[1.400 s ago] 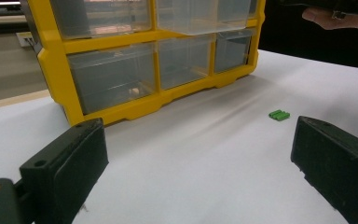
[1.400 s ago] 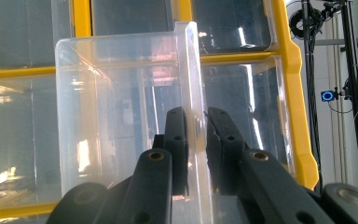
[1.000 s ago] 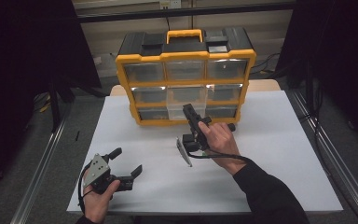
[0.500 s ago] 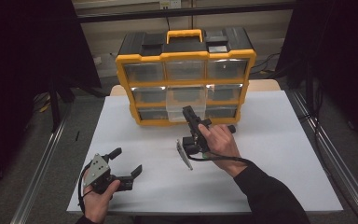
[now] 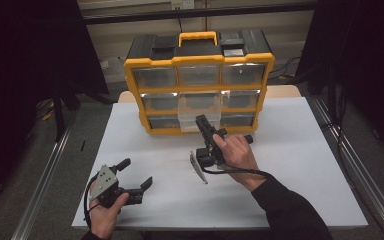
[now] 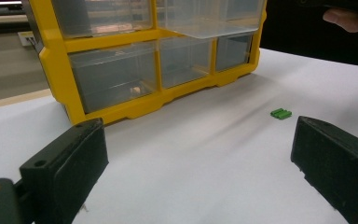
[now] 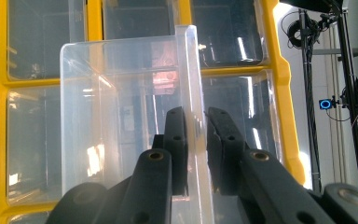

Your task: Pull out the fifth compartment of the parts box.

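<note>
Nothing has moved since a moment ago: both our hands sit where they were, and the clear drawer sticks out just as far.

We go from big to small. Our white desk (image 5: 300,165) carries it all. At its far edge stands the yellow drawer cabinet (image 5: 198,82) with a black top and rows of clear drawers. The middle drawer (image 5: 198,111) of the cabinet's middle row is pulled out toward us, past the yellow front. Our right tongs (image 7: 196,128) are clenched on the front wall of this drawer, one black pad on each side of the clear plastic. In the high view these right tongs (image 5: 203,127) reach up from the middle of the desk to the cabinet.

Our left tongs (image 5: 137,173) rest near the desk's near left corner. They are released, jaws wide apart, with nothing between them.

A tiny green block (image 6: 280,113) lies on the desk, out in front of the cabinet's bottom row and well apart from the left tongs.
</note>
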### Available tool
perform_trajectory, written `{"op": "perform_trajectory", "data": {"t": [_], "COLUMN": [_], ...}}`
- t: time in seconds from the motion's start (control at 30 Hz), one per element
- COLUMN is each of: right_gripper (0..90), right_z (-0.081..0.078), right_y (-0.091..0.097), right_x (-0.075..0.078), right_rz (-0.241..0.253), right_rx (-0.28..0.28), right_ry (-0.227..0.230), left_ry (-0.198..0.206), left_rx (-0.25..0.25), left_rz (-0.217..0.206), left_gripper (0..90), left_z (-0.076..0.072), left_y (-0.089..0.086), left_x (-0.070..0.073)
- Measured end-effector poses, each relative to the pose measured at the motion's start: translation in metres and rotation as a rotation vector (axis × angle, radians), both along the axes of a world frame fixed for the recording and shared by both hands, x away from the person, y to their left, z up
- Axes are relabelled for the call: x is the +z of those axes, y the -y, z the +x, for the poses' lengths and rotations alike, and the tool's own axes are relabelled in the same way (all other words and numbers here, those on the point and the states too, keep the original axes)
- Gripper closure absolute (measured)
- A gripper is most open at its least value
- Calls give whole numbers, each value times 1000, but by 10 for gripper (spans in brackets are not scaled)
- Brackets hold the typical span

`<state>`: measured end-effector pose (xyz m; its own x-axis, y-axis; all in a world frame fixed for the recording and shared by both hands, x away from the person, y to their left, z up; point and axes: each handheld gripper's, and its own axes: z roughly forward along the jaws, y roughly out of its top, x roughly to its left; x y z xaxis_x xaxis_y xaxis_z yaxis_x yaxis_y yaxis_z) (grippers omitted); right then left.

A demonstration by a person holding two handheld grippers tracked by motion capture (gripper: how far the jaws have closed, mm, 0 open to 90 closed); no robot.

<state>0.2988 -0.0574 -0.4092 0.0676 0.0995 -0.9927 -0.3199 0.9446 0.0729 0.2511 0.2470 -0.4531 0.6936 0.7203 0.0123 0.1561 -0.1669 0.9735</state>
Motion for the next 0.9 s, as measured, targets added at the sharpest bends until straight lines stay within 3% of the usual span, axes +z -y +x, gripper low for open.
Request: {"op": "perform_trajectory", "data": {"t": [0.17,0.37,0.5,0.53,0.57,0.7,0.73,0.77,0.8,0.83,0.87,0.9], "right_gripper": [758,585,461,403,403,310,260,260,242,205,205,174], "right_z": [0,1,1,1,1,2,4,4,5,7,7,9], "right_y": [0,3,7,9,9,15,18,18,21,25,25,28], "right_x": [0,4,8,11,11,17,20,20,22,24,24,27], "right_rz": [39,126,234,290,290,429,504,504,535,595,595,652], "right_rx": [1,24,47,51,51,66,77,77,81,94,94,108], "right_ry": [-20,-68,-126,-151,-151,-241,-289,-289,-315,-368,-368,-409], "left_ry": [-1,-6,-6,-6,-7,-7,-6,-6,-6,-6,-6,-5], "left_rx": [0,-6,-6,-5,-5,-5,-6,-6,-6,-6,-6,-6], "left_rz": [1,-14,-14,-14,-15,-15,-11,-11,-11,-11,-11,-10], "left_gripper": [36,36,36,36,36,36,36,36,36,36,36,36], "left_z": [0,0,0,0,0,0,0,0,0,0,0,0], "left_y": [0,0,0,0,0,0,0,0,0,0,-1,-1], "left_x": [0,0,0,0,0,0,0,0,0,0,0,0]}}
